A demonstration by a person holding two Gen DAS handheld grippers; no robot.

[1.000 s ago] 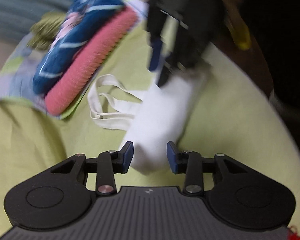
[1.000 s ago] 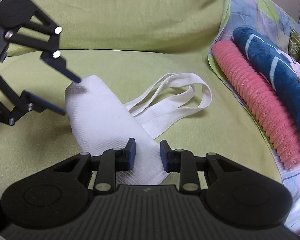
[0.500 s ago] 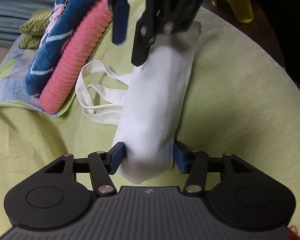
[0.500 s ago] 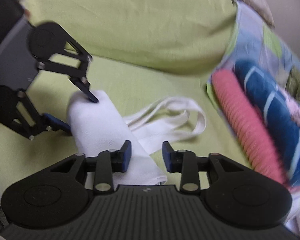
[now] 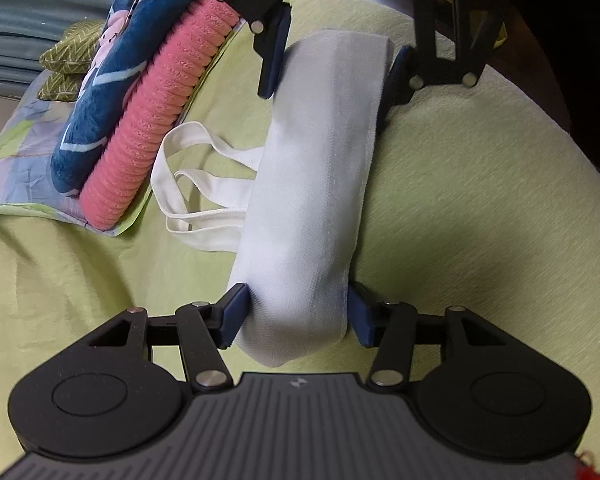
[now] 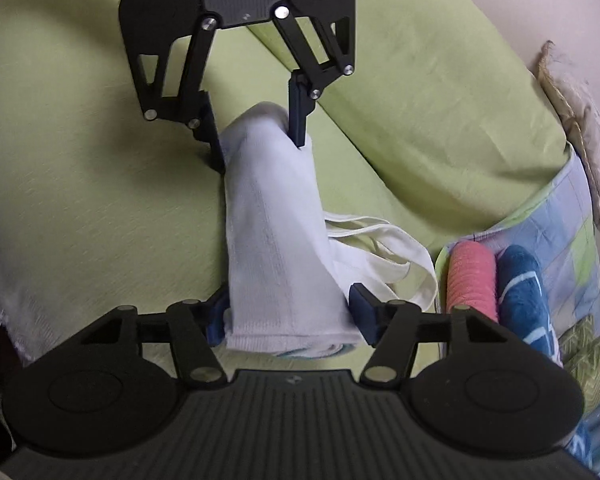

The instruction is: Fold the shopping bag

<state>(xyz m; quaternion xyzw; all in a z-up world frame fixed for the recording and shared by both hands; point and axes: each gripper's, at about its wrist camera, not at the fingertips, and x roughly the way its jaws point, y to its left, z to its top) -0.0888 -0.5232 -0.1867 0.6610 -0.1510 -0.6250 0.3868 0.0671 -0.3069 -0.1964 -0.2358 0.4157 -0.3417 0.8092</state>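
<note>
The white cloth shopping bag [image 5: 312, 184] is folded into a long narrow band on the green sofa cover, its two handles [image 5: 192, 184] trailing to one side. My left gripper [image 5: 296, 316] straddles one end with jaws wide, pads against the band's sides. My right gripper [image 6: 290, 312] straddles the other end the same way, wide apart around the bag [image 6: 276, 232]. Each gripper shows in the other's view: the right gripper [image 5: 332, 68] at the far end, the left gripper [image 6: 256, 128] likewise. The handles [image 6: 384, 256] lie toward the rolled towels.
A pink rolled towel [image 5: 160, 112] and a blue patterned one [image 5: 112, 64] lie on a patchwork cloth beside the handles; both also show in the right wrist view [image 6: 470, 276]. The sofa back [image 6: 420, 92] rises behind. Olive cushions [image 5: 68, 48] sit further off.
Both grippers moved to opposite ends of the folded bag and opened wider around it. The right gripper swung from beside the bag to straddling its far end.
</note>
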